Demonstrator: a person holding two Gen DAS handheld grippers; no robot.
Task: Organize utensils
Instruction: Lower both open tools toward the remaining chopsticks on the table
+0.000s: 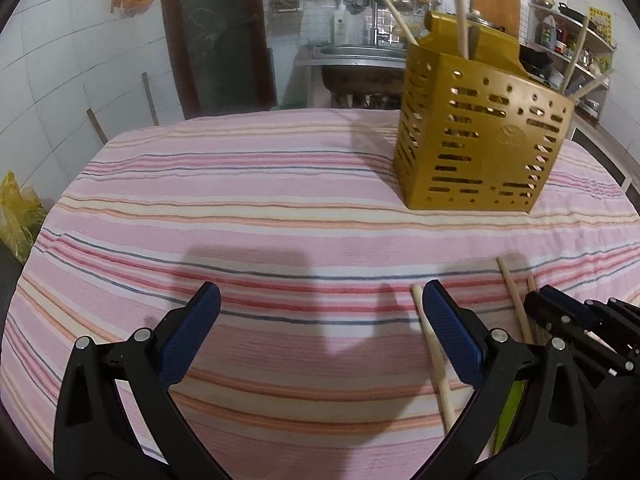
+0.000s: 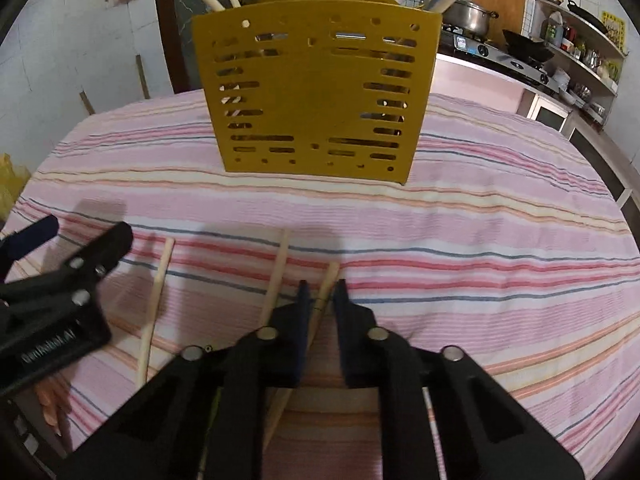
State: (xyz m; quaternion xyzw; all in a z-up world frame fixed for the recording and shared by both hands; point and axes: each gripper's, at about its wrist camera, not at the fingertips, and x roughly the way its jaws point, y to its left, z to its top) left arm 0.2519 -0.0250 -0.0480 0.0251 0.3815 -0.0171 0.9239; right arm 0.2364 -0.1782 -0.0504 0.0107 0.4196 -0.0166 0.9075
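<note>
My left claw [image 1: 320,320] sits low and level, its two blue-padded fingers [image 1: 452,328] spread wide with nothing between them. My right claw [image 2: 322,296] sits low beside it, fingers drawn in to a narrow gap; whether the pads [image 2: 348,320] actually press on anything I cannot tell. In the right wrist view the left claw enters at the left edge, angled inward; in the left wrist view the right claw's black frame shows at the lower right corner.
</note>
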